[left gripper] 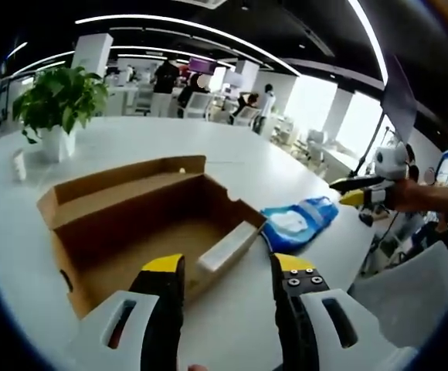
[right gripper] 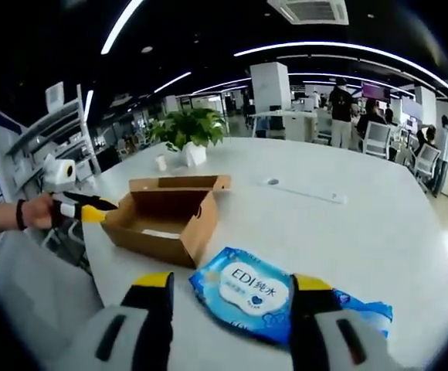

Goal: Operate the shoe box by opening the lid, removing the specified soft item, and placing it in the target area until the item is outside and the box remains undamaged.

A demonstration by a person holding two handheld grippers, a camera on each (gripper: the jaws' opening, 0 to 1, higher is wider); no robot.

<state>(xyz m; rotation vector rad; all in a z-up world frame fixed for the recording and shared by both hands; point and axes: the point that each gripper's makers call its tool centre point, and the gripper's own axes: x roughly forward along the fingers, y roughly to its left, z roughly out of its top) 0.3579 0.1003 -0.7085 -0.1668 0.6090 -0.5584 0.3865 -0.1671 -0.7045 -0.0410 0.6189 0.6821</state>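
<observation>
An open brown cardboard shoe box (left gripper: 143, 220) lies on the white table (left gripper: 170, 143), lid flap folded back, with a white insert (left gripper: 225, 247) along its near side. A blue wet-wipe pack (left gripper: 297, 222) rests on the table to the right of the box. My left gripper (left gripper: 228, 270) hovers open over the box's near edge, holding nothing. My right gripper (right gripper: 235, 287) hangs open just above the blue pack (right gripper: 270, 297), clear of it. The box (right gripper: 166, 215) sits beyond the pack. The right gripper (left gripper: 347, 188) enters from the right, and the left gripper (right gripper: 85, 209) enters from the left by the box.
A potted plant (left gripper: 58, 108) and a small white bottle (left gripper: 19, 164) stand at the table's far side. A white strip (right gripper: 305, 191) lies on the table past the box. People sit at desks in the background. A grey chair (left gripper: 398, 297) stands by the table edge.
</observation>
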